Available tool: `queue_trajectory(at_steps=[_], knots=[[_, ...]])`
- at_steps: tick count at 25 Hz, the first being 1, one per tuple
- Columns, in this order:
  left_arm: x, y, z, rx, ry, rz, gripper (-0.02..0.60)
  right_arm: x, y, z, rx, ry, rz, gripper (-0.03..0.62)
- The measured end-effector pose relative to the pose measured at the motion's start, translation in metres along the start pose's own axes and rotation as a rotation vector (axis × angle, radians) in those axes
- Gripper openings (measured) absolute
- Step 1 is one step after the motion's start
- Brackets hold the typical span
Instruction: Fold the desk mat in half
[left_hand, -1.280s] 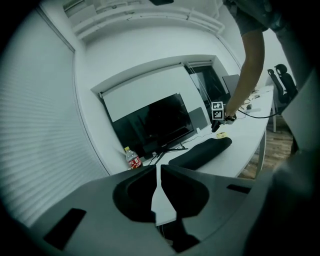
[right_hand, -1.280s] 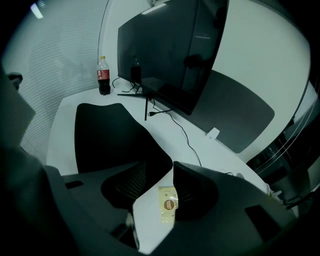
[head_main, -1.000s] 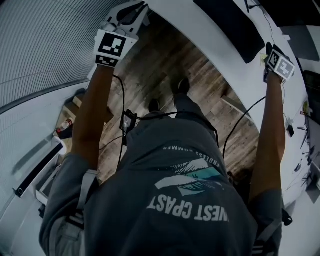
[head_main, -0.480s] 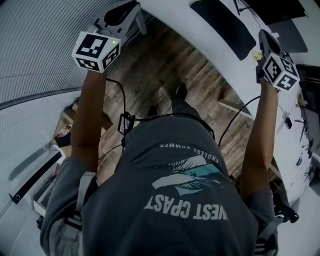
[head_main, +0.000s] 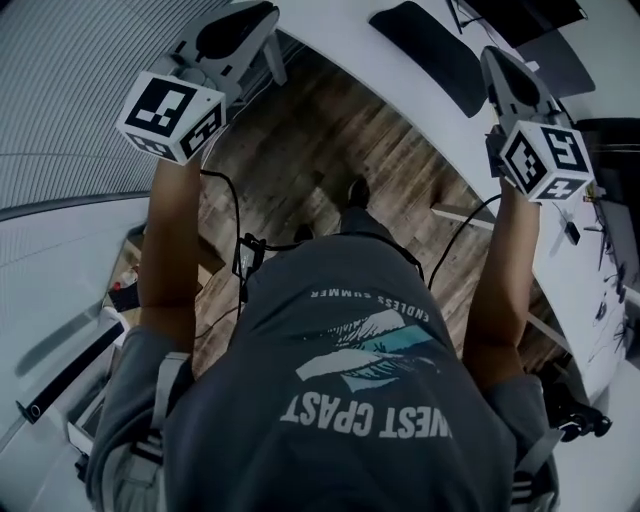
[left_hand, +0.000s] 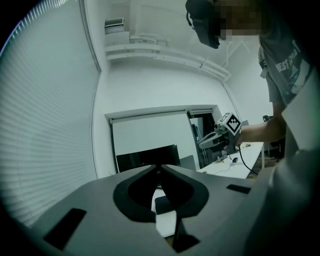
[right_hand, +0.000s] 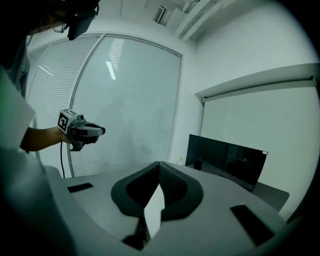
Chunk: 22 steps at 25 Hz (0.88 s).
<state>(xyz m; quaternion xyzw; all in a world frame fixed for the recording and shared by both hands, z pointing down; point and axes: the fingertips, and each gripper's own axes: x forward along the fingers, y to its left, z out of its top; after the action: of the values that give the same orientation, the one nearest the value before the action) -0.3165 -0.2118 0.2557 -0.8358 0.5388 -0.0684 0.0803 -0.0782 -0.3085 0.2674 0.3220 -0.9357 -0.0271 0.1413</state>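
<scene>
A person in a grey printed shirt (head_main: 350, 400) stands over a wooden floor (head_main: 330, 140), both bare forearms raised, a pair of tongs in each hand. The left tongs (head_main: 262, 14) sit at the end of the left arm (head_main: 165, 260), their marker cube (head_main: 170, 115) facing the head camera. Seen from their own camera, the left tongs (left_hand: 159, 168) have both jaws closed tip to tip, with nothing caught between them. The right tongs (head_main: 492, 58), with their own marker cube (head_main: 545, 160), are held up over the near edge of the white table (head_main: 335, 25). In the right gripper view the right tongs (right_hand: 159, 165) are likewise pressed together and hold nothing. Each tool shows in the other's camera: the right tongs (left_hand: 220, 137) out to the side in front of a doorway, the left tongs (right_hand: 82, 131) against a blind-covered glass wall (right_hand: 130, 110). A black cable (head_main: 470, 240) trails down from the right arm (head_main: 505, 280) to the person's waist. Beyond the tongs, the dark desk mat (head_main: 430, 55) lies flat and unfolded on the table, apart from both tools and untouched. A dark monitor (right_hand: 225, 160) stands farther back by the wall.
</scene>
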Motion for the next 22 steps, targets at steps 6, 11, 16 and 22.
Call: queue_trajectory(at_steps=[6, 11, 16, 22], knots=[[-0.012, -0.018, 0.037, 0.018, -0.047, -0.036, 0.037, -0.024, 0.035, 0.035, 0.003, -0.045, 0.037, 0.025], [-0.015, -0.037, 0.059, 0.024, -0.057, -0.069, 0.035, -0.039, 0.051, 0.052, 0.011, -0.071, 0.054, 0.025], [-0.018, -0.052, 0.075, 0.039, -0.076, -0.103, 0.035, -0.051, 0.063, 0.064, 0.007, -0.098, 0.061, 0.025], [-0.024, -0.064, 0.089, 0.058, -0.096, -0.135, 0.034, -0.061, 0.083, 0.076, -0.018, -0.123, 0.086, 0.025]])
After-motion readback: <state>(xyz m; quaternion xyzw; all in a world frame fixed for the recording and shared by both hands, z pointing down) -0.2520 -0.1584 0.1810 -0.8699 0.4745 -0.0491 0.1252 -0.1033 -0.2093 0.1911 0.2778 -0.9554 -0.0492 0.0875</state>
